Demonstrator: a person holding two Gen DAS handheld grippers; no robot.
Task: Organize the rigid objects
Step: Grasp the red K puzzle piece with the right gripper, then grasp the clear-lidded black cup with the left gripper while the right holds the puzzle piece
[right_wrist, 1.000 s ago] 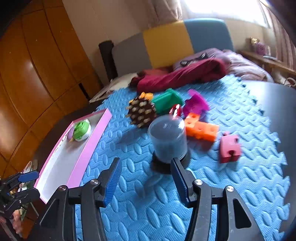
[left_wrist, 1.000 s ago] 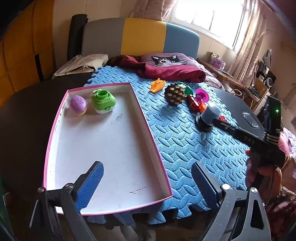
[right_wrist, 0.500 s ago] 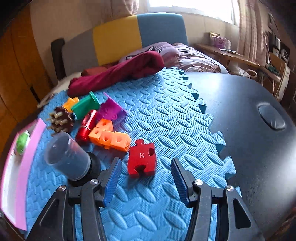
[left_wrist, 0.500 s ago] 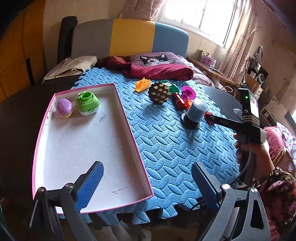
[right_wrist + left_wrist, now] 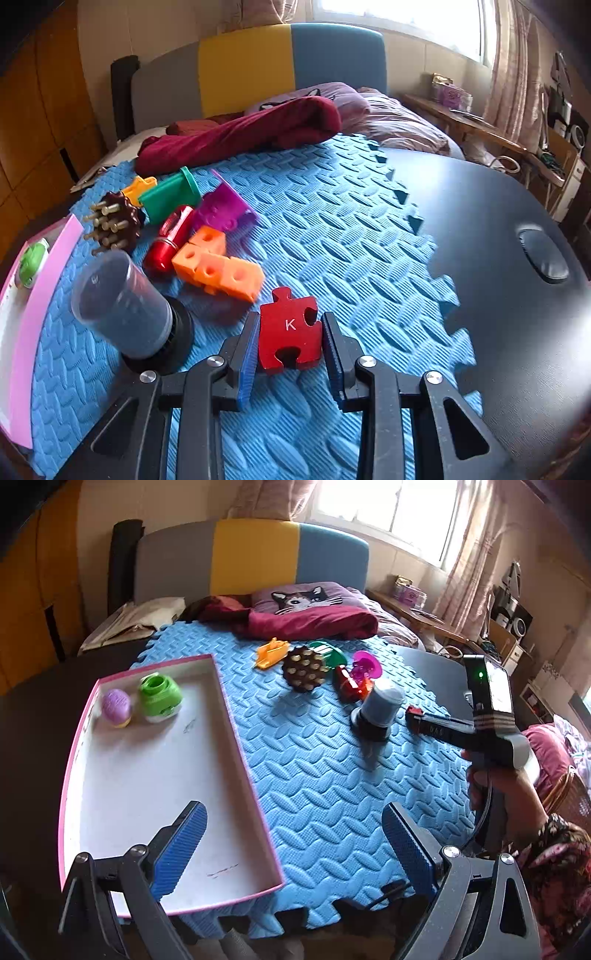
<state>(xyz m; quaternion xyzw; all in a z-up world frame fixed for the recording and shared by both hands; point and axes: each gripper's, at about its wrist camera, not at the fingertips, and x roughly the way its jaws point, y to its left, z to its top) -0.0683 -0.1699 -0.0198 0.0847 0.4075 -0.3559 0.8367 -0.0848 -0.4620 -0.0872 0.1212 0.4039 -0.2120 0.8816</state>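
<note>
The blue ribbed fingers [image 5: 248, 354] of the right gripper [image 5: 290, 349] now flank the flat red wooden jigsaw-shaped piece [image 5: 289, 329], one pad at each side edge and apparently touching it; half a second ago they stood wide apart short of it, so the jaws have narrowed and moved forward around the piece. Whether the squeeze is firm cannot be told. The piece lies flat on the blue interlocking foam mat [image 5: 332, 229], near the mat's toothed right edge. A white letter "K" is printed on its top face, the only legible writing (nothing else here can be read). It has a knob on its far edge and a keyhole notch on its near edge, with glossy paint.

Just left of the piece stands a translucent grey plastic cylinder on a black round base [image 5: 129, 314]; beyond the piece lies an orange plastic block of joined cubes with round holes [image 5: 214, 266], touching a shiny red cylinder [image 5: 170, 236].

The left gripper [image 5: 291, 849] hangs with its fingers spread wide and nothing between them, above the near corner of the pink-rimmed white cardboard tray [image 5: 236, 738], far left of the piece. Compared with the earlier view its framing has shifted only slightly.
</note>
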